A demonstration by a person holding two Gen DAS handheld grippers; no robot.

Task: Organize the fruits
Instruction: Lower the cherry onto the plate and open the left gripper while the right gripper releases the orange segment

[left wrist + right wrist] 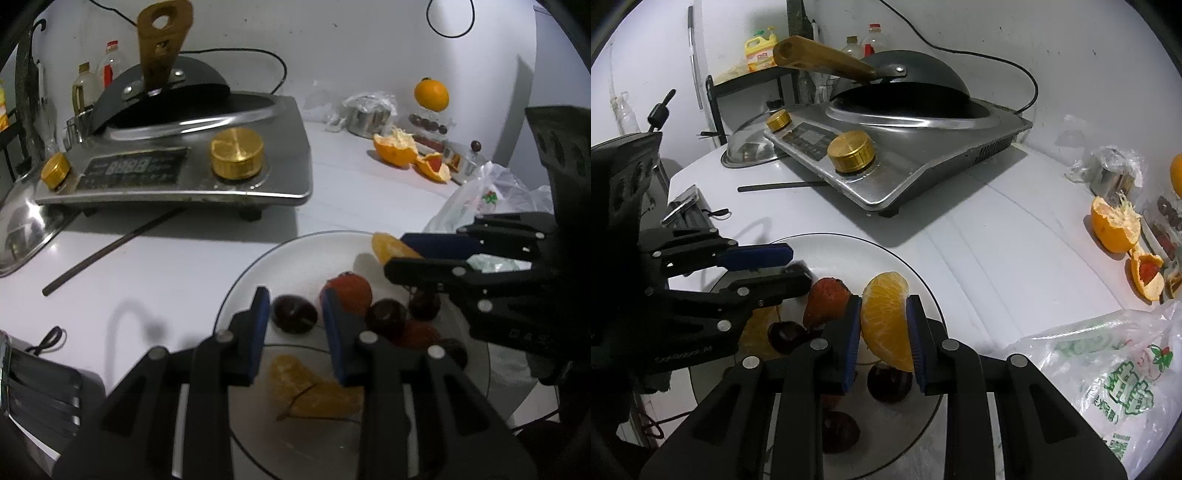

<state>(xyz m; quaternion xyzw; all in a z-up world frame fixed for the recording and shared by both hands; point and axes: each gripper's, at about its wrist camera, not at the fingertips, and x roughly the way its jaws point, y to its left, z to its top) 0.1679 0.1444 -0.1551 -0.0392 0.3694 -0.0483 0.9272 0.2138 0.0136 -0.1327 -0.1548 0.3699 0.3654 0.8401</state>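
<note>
The right gripper [884,332] has its fingers clamped on an orange segment [888,317], one pad on each flat side, and it hangs over the glass plate [849,247] near its far rim. The plate already carries a second orange segment [310,387], a red fruit [351,291] and several dark cherries [295,314] — so the job, as I read it, is setting this piece down among them.

The left gripper [295,332] hovers low over the near side of the plate. In its own view a gap shows between its 2 blue pads and nothing sits between them, so I'd call it empty, with the fingers drawn nearly together.

To do this step well, I would lower the held segment onto bare glass, not onto the red fruit that lies just beside the left pad in the right wrist view. Bring it down until the segment's lower end rests on the plate, then ease the fingers apart slowly — the flesh is soft and may cling to a pad. Keeping the wrist angle steady should stop it rolling toward the rim. The left gripper is best kept clear of the drop spot, since both tools crowd the same plate. On the surface beyond, the orange peel [1113,229] and plastic bag [1108,369] are well apart and no obstacle.
</note>
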